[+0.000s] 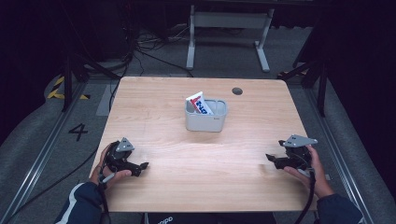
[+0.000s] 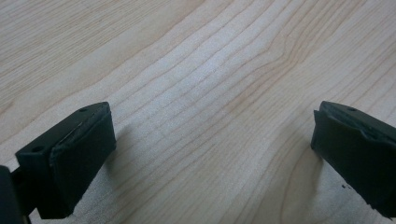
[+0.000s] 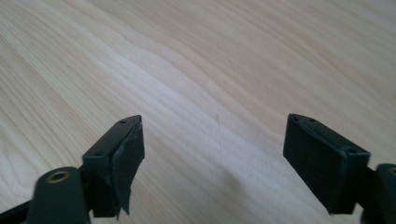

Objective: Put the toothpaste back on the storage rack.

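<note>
From above: grey plastic bin (image 1: 206,121) mid-table holding a white packet, blue-red print unreadable (image 1: 199,103). Up close: left gripper (image 2: 212,154) and right gripper (image 3: 212,163) spread wide, empty, over pale wooden table (image 1: 196,158).

The packet (image 1: 200,103) stands half hidden inside the grey bin (image 1: 206,121).

Tabletop (image 1: 196,158): light wood grain. Bin (image 1: 206,120): grey. Packet (image 1: 199,103) inside bin: white, red and blue print. Both grippers' jaws: black.

Fixed high view: forward and down over whole light wooden table (image 1: 196,154). Gripper views: close, low over same wood grain.
</note>
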The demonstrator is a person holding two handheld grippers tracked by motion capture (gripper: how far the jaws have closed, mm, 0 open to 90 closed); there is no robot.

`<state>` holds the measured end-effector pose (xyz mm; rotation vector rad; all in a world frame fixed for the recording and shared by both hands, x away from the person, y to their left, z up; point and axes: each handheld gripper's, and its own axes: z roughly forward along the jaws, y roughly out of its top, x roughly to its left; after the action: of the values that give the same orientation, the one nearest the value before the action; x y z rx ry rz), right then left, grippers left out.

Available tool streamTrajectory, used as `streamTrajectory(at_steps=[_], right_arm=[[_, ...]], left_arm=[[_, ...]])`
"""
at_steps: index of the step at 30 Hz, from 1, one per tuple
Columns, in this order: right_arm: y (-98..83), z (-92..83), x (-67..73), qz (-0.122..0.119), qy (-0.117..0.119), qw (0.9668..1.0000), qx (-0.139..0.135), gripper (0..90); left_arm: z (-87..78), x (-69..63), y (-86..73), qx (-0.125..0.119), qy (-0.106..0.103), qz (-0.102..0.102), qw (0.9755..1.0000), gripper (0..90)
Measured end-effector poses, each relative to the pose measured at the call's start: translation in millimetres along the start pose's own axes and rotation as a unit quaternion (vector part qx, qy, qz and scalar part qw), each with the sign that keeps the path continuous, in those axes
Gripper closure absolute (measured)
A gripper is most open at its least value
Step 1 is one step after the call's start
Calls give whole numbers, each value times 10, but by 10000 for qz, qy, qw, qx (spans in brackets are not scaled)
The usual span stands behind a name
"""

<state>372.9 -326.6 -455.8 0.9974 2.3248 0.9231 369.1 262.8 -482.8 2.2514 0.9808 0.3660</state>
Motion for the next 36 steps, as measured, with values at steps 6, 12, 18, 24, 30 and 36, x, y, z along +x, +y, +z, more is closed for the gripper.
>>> streamTrajectory(at_steps=[6,12,18,24,30,36], right_arm=[[-291,-11,-58,310,-46,9995,92,173],[-493,-65,-127,825,110,9965,-10,184],[-542,-106,-117,870,79,9962,-56,199],[-542,-104,-118,882,88,9960,-54,196],[-543,-103,-121,867,104,9962,-56,195],[-547,-108,-134,832,160,9964,-64,195]], left_arm=[[10,3,2,-30,-24,-19,10000,2],[9,2,2,-24,-18,-17,10000,2],[11,0,3,-26,-6,-27,10000,2],[8,-10,1,-13,25,-85,10000,2],[15,-3,5,-32,21,-79,10000,2],[17,3,9,-45,47,-54,10000,2]])
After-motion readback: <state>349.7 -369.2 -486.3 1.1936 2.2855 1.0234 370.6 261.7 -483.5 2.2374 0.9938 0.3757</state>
